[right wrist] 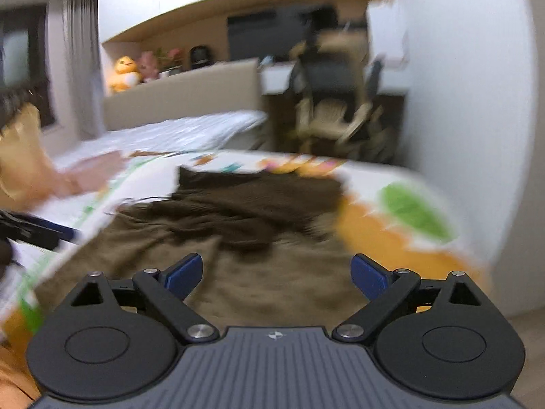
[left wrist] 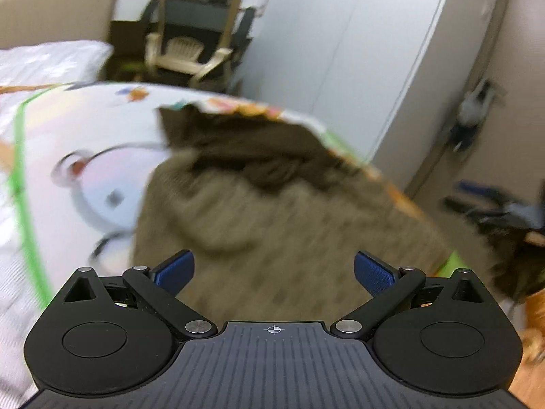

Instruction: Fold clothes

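**Both grippers open above a brown garment laid on a printed mat.**

The left gripper (left wrist: 274, 269) and the right gripper (right wrist: 276, 271) each have their blue pads spread wide with nothing between them; neither touches cloth. The brown garment (left wrist: 272, 211) lies on the printed mat (left wrist: 85, 136) that covers the bed (right wrist: 190, 129), a flat surface suited to folding. A darker brown portion (right wrist: 252, 201) lies bunched on the far part of the lighter cloth; whether it is a hood, a lining or a second piece cannot be determined, as both views are blurred. The open jaws are judged to be a preparation for gripping an edge. An office chair (left wrist: 194, 34) stands beyond the bed, well apart from the work.
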`<state>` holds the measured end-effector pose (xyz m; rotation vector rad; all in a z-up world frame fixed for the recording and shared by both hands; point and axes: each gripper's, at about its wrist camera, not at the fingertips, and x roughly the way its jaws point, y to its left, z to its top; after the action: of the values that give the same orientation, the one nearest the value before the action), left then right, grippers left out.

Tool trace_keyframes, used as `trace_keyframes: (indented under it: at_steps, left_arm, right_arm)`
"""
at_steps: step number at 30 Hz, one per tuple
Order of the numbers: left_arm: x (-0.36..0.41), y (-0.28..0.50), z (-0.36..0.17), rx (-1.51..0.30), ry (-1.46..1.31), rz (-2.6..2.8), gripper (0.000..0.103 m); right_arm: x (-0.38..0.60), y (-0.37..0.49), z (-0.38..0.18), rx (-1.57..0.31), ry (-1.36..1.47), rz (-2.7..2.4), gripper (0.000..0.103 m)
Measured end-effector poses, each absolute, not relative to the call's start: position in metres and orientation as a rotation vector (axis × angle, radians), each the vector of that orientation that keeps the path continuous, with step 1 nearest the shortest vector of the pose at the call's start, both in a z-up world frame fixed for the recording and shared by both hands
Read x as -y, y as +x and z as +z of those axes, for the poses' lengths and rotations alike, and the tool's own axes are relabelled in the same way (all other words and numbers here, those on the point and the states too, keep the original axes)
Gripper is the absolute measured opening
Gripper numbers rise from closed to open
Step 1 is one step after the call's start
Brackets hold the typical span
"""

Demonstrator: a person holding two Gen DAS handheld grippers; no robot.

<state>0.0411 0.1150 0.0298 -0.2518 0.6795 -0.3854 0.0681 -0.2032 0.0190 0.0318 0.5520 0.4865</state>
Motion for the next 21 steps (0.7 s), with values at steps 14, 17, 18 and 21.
trace_keyframes:
  at_steps: [14,17,18,21]
  left_arm:
    - [-0.151,0.123,-0.020,-0.786,-0.394,-0.341,0.102]
    - [-0.168,0.109,-0.017,-0.783,-0.364,-0.278,0.102]
    - [-0.169,0.102,-0.013,-0.773,-0.360,-0.281,0.102]
    - [-0.172,0.082,-0.002,-0.744,-0.346,-0.288,0.102]
  right_arm:
    - [0.238,0.100,-0.039,-0.714,-0.091,0.308,0.096]
    - [0.265,0.079,-0.035,-0.715,-0.068,0.219,0.096]
    - [0.272,0.069,-0.032,-0.702,-0.052,0.211,0.096]
    - [0.292,0.041,-0.021,-0.664,-0.005,0.185,0.096]
